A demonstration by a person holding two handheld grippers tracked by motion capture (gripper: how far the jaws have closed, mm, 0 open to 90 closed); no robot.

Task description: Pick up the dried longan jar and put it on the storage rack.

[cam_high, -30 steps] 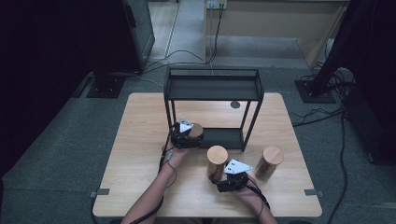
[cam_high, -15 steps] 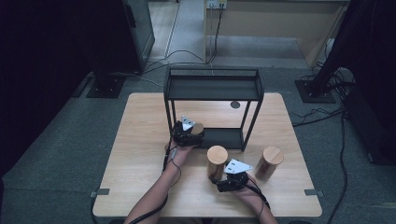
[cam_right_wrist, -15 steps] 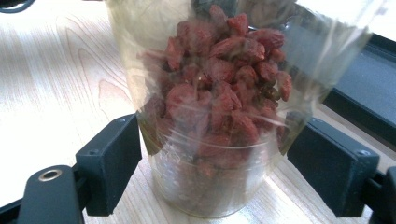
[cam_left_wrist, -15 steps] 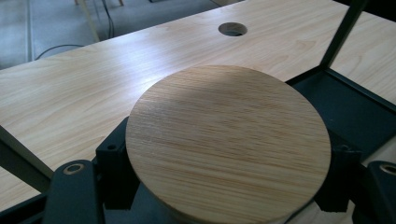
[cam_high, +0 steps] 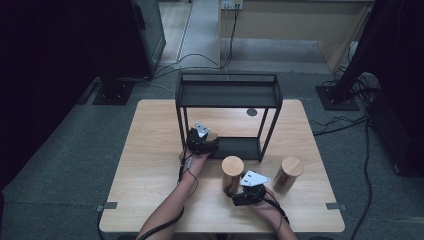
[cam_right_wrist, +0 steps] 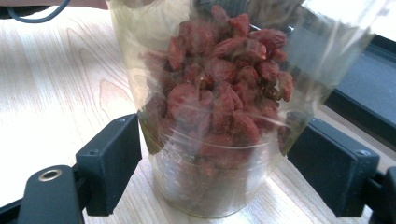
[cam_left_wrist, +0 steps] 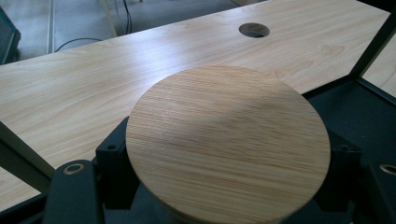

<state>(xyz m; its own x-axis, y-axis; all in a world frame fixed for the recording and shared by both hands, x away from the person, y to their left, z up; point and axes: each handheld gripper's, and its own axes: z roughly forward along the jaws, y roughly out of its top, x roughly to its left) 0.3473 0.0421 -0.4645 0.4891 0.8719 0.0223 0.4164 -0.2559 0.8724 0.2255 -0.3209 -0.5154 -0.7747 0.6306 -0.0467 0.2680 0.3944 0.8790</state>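
My left gripper (cam_high: 210,140) is shut on a jar with a round wooden lid (cam_left_wrist: 229,140), whose jaws show at either side under the lid. It holds the jar at the front left corner of the black rack (cam_high: 227,95), by the lower shelf (cam_left_wrist: 369,116). My right gripper (cam_high: 235,189) is near the table's front edge. Its pads touch both sides of a clear jar of red dried fruit (cam_right_wrist: 219,93), which stands on the table. That jar also has a wooden lid (cam_high: 232,165).
A third wooden-lidded jar (cam_high: 289,172) stands right of my right gripper. The wooden table (cam_high: 150,150) has a round cable hole (cam_high: 251,112) behind the rack. The rack's thin posts (cam_high: 265,135) frame the lower shelf. Cables lie on the floor beyond.
My left gripper has carried its jar a little to the right and farther in, toward the rack's lower shelf. The right gripper and its jar have kept still.
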